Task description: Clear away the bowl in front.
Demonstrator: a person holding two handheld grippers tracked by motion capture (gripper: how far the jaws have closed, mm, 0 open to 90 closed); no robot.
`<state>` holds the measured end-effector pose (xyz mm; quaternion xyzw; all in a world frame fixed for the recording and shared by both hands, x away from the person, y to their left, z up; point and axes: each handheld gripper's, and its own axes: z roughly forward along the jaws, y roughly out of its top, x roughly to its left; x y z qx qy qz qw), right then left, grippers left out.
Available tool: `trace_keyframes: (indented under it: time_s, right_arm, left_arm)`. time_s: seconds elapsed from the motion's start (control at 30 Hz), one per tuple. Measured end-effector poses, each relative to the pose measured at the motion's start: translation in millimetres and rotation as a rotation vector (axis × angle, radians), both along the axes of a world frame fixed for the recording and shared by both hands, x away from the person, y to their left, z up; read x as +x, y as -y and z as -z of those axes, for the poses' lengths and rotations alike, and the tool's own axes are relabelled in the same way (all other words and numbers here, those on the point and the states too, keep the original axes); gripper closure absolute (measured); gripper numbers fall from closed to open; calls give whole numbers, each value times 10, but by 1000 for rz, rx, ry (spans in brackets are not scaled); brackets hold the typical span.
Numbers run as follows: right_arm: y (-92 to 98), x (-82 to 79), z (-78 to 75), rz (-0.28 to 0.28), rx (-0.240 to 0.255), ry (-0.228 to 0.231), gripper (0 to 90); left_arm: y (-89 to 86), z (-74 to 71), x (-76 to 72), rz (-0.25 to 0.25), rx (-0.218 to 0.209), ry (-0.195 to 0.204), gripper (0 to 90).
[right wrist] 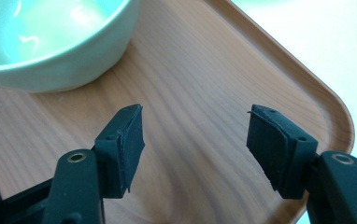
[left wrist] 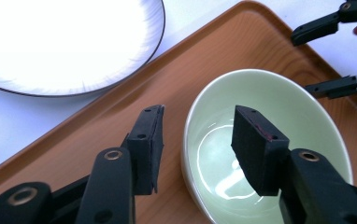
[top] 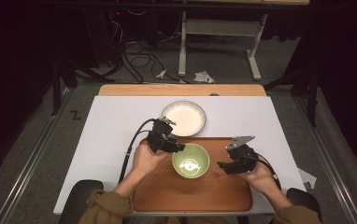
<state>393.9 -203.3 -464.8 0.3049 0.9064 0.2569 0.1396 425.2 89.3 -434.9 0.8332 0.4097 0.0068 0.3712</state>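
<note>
1. Grey carpet with tangled black cables and a white metal frame lies beyond the counter, whose wooden top is mostly covered by a smooth white sheet.
2. A rounded-corner wooden tray with visible grain and a low raised lip sits at the near middle of the sheet.
3. A glossy pale-green ceramic bowl, round and deep, stands on the tray toward its 11 o'clock part; light glints on its inner glaze.
4. A shallow white plate with a thin dark rim and fine radial lines rests on the sheet at 12 o'clock from the bowl, just beyond the tray's far edge.
5. The left claw, at 9 to 10 o'clock of the bowl, is spread; in the left gripper view its matte black jaws straddle the bowl's rim, one outside the wall, one over the inside.
6. The right claw, at 3 o'clock of the bowl and apart from it, is spread wide over bare tray wood, as the right gripper view shows.
</note>
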Motion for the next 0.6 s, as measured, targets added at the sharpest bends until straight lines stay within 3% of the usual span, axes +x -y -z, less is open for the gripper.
trace_keyframes:
  time_s: [0.6]
  right_arm:
    - [4, 2, 2, -8, -11, 10, 368]
  left_arm:
    - [-187, -235, -105, -18, -13, 52, 503]
